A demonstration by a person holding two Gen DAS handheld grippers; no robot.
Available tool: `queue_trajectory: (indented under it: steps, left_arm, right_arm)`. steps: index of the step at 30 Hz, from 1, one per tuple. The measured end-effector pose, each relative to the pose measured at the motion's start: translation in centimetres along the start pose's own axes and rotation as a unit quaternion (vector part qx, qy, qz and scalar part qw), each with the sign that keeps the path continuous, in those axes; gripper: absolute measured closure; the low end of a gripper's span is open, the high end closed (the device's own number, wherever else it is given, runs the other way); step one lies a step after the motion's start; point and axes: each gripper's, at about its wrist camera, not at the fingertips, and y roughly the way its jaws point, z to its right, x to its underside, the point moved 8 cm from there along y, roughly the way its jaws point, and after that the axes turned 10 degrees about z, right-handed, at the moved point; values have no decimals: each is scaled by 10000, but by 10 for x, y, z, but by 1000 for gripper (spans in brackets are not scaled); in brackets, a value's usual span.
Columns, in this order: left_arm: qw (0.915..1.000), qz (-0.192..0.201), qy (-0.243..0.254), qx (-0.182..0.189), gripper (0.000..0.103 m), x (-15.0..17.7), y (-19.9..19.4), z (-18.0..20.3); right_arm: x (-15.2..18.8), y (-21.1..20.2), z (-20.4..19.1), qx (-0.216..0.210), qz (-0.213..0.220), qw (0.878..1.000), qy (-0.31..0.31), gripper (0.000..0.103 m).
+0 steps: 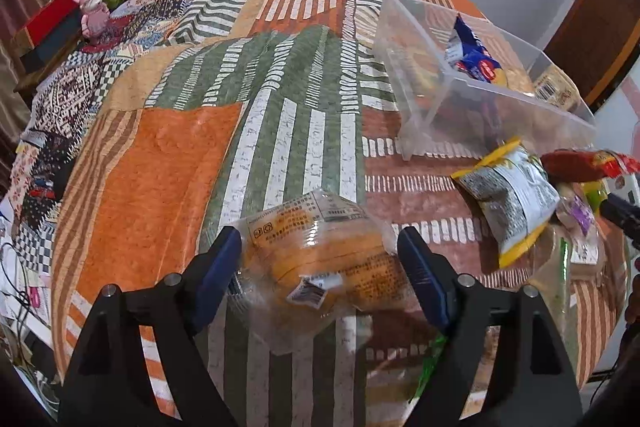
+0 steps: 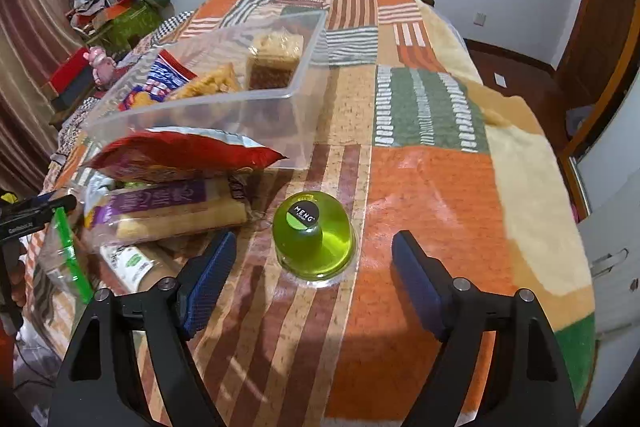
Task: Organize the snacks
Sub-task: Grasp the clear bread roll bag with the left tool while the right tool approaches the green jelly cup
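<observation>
Looking like pickup time: left gripper (image 1: 320,251) spread around the orange snack pack (image 1: 320,259), right gripper (image 2: 314,253) spread around the green bottle (image 2: 314,239), next squeeze and lift toward the clear bin (image 2: 200,107).

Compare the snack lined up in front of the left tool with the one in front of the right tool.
The orange cake pack is soft, clear-wrapped and lies flat; the green jelly cup is rigid, domed and stands with its black-and-green label on top. The pack fills the gap between the left tool fingers; the cup sits beyond the right tool tips. Both rest on the patchwork bedspread, outside the clear bin.
</observation>
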Motion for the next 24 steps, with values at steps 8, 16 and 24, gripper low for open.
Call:
queue_trajectory:
  steps: [8, 16, 24]
  left_arm:
    - [9999, 98, -29, 56, 21, 1, 4, -2]
    - [9993, 272, 247, 74, 40, -2, -7, 5]
    - [9988, 349, 310, 146, 69, -9, -25, 7]
  right_arm:
    - [5, 11, 0, -44, -166, 9998, 130, 56]
    - [6, 0, -3, 30, -28, 9999, 96, 57]
    - [0, -18, 3, 32, 163, 9997, 169, 57]
